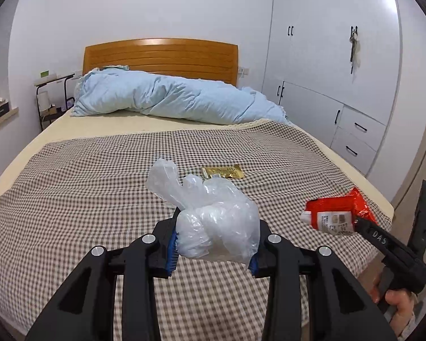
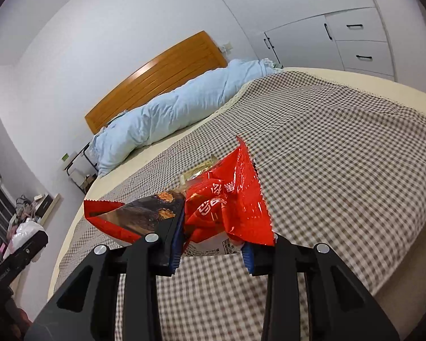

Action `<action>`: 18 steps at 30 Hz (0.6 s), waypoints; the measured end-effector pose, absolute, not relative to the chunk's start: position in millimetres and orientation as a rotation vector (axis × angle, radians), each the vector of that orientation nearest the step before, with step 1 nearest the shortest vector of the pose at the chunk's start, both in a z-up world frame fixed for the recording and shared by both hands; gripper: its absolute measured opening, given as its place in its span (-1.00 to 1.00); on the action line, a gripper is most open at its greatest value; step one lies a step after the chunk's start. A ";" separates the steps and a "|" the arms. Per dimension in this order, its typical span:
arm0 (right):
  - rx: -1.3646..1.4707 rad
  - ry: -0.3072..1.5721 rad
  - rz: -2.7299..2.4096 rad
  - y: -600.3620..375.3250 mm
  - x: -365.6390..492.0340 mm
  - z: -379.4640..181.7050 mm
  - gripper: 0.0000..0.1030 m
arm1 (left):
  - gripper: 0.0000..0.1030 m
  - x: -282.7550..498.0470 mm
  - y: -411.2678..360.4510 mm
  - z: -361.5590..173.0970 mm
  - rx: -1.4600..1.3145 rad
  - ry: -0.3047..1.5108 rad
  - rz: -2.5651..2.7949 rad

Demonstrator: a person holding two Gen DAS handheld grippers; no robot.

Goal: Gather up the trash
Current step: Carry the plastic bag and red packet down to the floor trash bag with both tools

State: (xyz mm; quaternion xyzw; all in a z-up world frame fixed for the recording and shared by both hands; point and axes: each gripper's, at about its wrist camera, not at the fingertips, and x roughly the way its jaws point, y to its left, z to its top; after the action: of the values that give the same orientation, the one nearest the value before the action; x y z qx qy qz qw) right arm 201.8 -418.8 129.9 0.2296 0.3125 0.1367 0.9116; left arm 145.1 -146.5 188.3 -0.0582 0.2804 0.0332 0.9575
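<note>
My left gripper (image 1: 213,253) is shut on a crumpled clear plastic bag (image 1: 210,216), held above the checked bedspread (image 1: 99,176). My right gripper (image 2: 211,251) is shut on a red snack wrapper (image 2: 227,207), also lifted off the bed. The left wrist view shows that same red snack wrapper (image 1: 338,213) at the right, clamped in the right gripper (image 1: 355,221), with a hand below it. A gold sachet (image 1: 223,171) lies flat on the bedspread beyond the plastic bag; in the right wrist view only an edge of the gold sachet (image 2: 197,169) peeks out behind the wrapper.
A rolled pale-blue duvet (image 1: 170,99) lies across the head of the bed before a wooden headboard (image 1: 160,55). White wardrobes and drawers (image 1: 340,85) stand to the right. A bedside rack (image 1: 52,96) and a cluttered shelf (image 2: 25,213) stand to the left.
</note>
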 end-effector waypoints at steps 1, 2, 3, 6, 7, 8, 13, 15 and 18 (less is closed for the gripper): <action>0.472 0.644 0.288 -418.7 196.3 130.6 -0.35 | -0.34 138.5 -148.0 189.4 -0.120 0.563 0.067; 0.469 0.643 0.295 -418.5 191.8 131.2 -0.35 | -0.34 131.1 -149.8 190.6 -0.123 0.559 0.065; 0.466 0.642 0.300 -419.1 187.2 131.7 -0.35 | -0.34 125.8 -150.9 191.2 -0.125 0.556 0.064; 0.446 0.634 0.313 -418.9 173.5 133.9 -0.35 | -0.34 110.2 -156.6 192.1 -0.119 0.545 0.061; 0.441 0.633 0.316 -418.8 169.7 134.1 -0.35 | -0.34 105.5 -158.6 192.6 -0.112 0.539 0.064; 0.436 0.633 0.319 -419.1 166.7 134.3 -0.35 | -0.34 100.6 -161.0 192.6 -0.103 0.535 0.069; 0.406 0.624 0.330 -420.7 147.3 135.2 -0.35 | -0.34 80.3 -167.6 192.2 -0.096 0.522 0.062; 0.397 0.619 0.333 -423.0 141.1 135.2 -0.35 | -0.34 72.2 -169.0 191.5 -0.098 0.518 0.054; 0.377 0.611 0.343 -427.3 130.1 134.5 -0.35 | -0.33 62.0 -171.1 189.4 -0.105 0.511 0.037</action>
State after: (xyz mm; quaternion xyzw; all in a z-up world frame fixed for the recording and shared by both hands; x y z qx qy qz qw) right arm 130.1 -427.3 134.5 0.1838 0.2977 0.1668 0.9218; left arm 62.0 -171.1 189.4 -0.0518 0.2526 0.0182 0.9660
